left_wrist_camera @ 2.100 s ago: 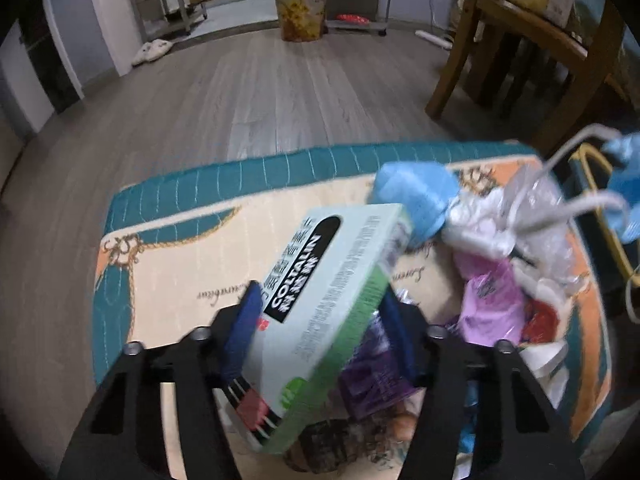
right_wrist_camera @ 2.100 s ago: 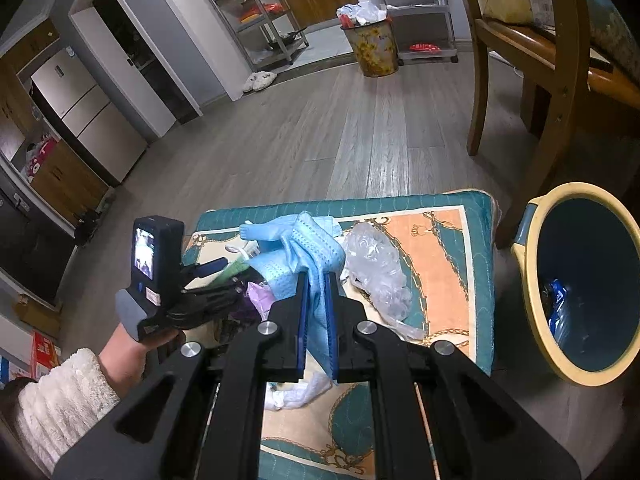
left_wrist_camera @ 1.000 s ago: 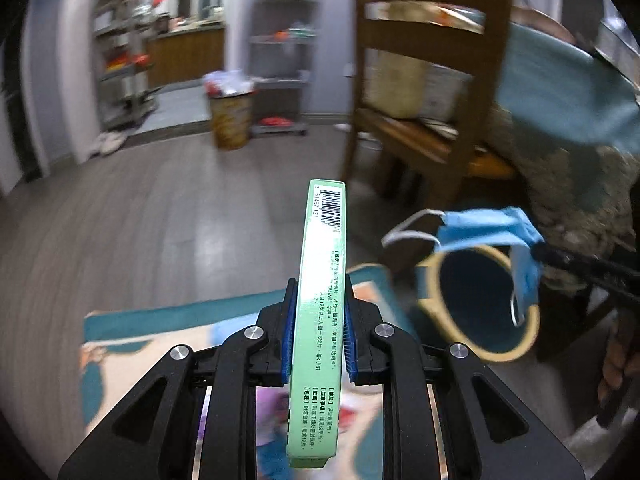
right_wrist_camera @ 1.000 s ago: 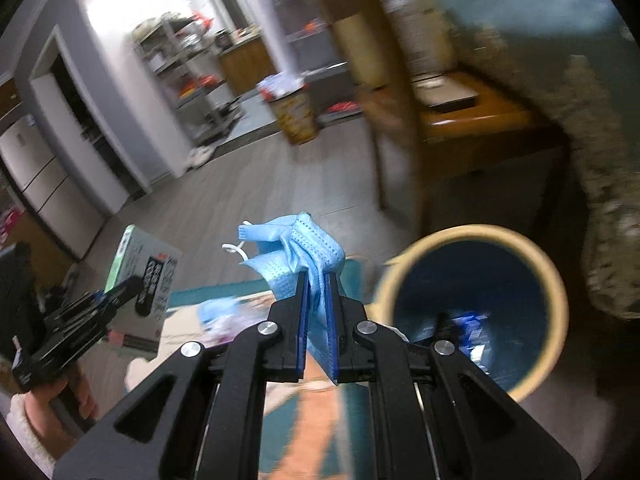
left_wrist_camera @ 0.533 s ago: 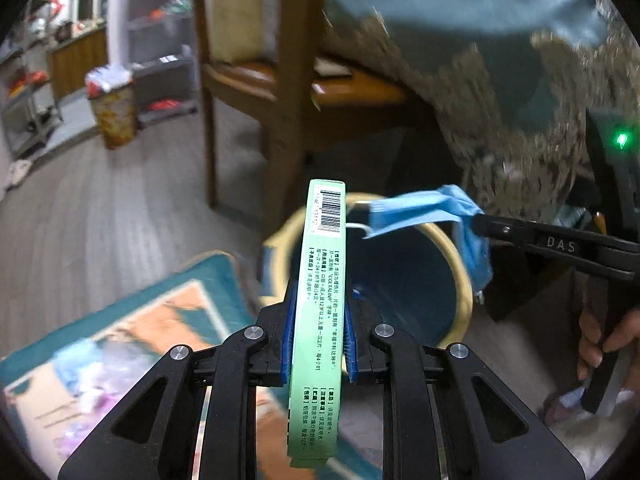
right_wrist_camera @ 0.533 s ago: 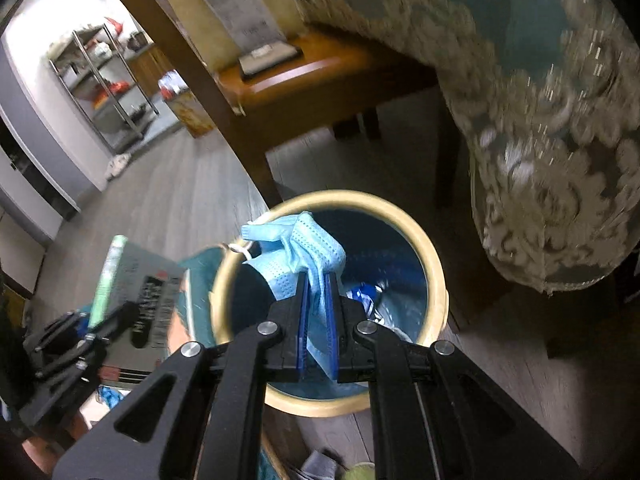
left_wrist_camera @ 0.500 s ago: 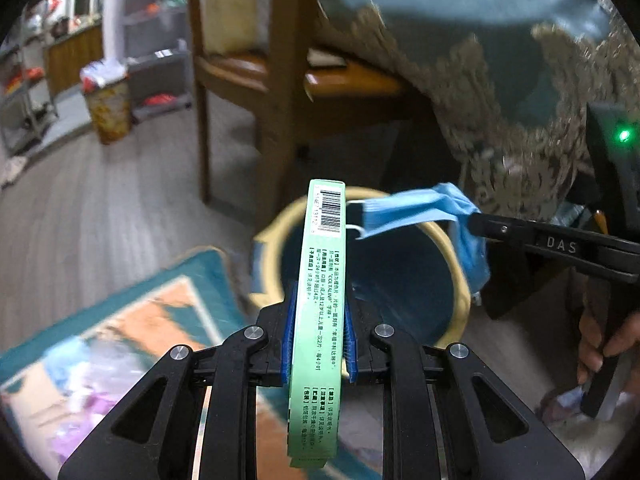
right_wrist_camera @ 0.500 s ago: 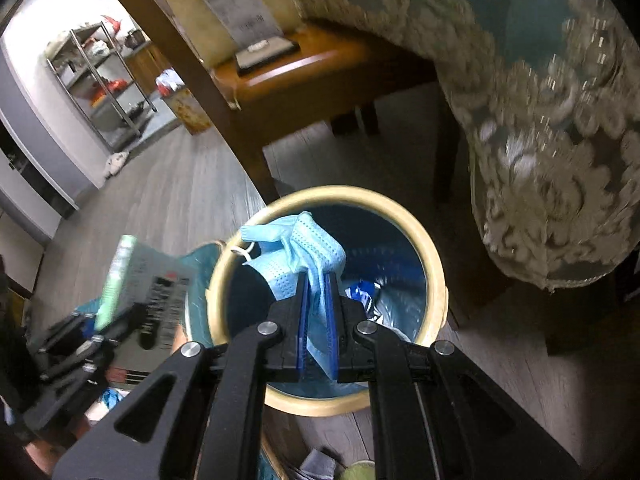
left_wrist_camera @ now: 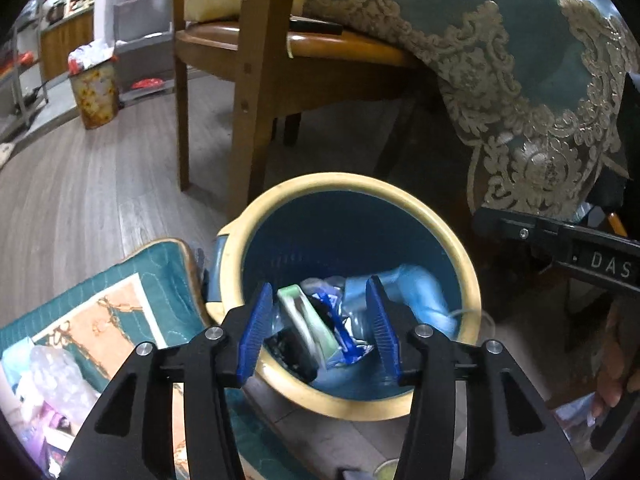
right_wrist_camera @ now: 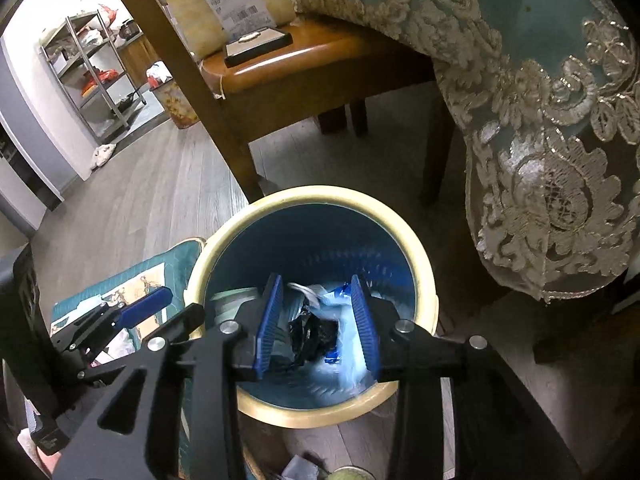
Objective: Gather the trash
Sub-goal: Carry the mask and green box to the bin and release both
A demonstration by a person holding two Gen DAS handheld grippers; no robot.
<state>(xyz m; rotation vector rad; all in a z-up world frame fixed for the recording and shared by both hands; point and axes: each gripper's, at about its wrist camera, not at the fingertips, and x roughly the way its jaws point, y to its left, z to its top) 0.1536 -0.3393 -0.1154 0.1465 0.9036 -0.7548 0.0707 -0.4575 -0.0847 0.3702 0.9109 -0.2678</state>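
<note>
Both of your grippers hang over the bin (left_wrist_camera: 460, 256) with jaws spread wide and nothing between them: the left gripper (left_wrist_camera: 318, 322) and the right gripper (right_wrist_camera: 316, 322). The green box (left_wrist_camera: 308, 322) leans on edge inside the bin, and the blue mask (left_wrist_camera: 424, 292) lies against the bin's right wall. More trash (left_wrist_camera: 48, 376) waits on the mat (left_wrist_camera: 168, 300) to the near left. Swing back carefully. The two tools sit close together and could knock each other, and a low finger could catch the bin's rim and tip it. The chair (left_wrist_camera: 256, 92) stands just beyond the bin.
</note>
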